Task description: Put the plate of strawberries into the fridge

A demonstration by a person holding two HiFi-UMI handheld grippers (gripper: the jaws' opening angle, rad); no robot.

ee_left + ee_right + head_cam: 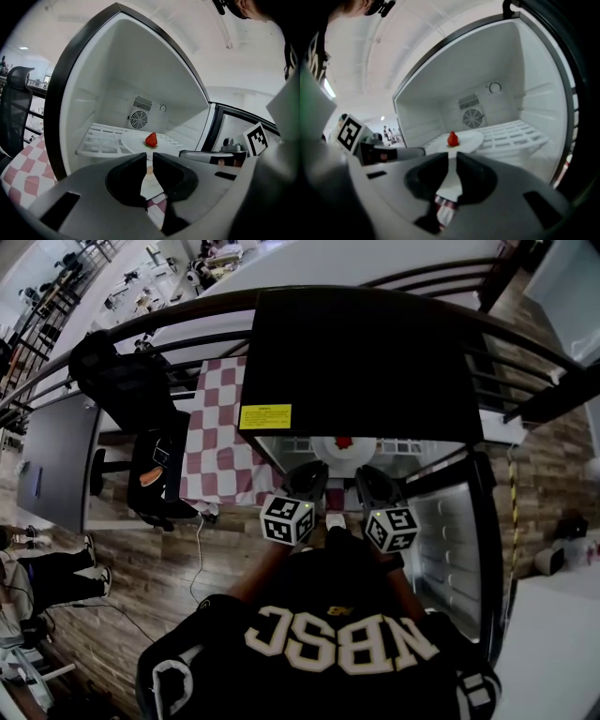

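Observation:
A white plate (344,457) with one red strawberry (343,442) lies on the white wire shelf (101,140) inside the open black fridge (366,352). My left gripper (307,474) and right gripper (375,476) hover side by side just in front of the plate's near rim. In the left gripper view the plate (136,143) and strawberry (151,139) sit just beyond the left gripper (149,161). Its jaws are drawn close with a narrow slit and nothing pinched. The right gripper (453,159) shows the same narrow empty slit, with the plate (466,139) and strawberry (453,138) ahead.
The fridge door (459,549) stands swung open on the right. A red-and-white checked cloth (216,442) covers the table left of the fridge. A black office chair (155,474) stands farther left. Dark railings (525,343) curve behind the fridge.

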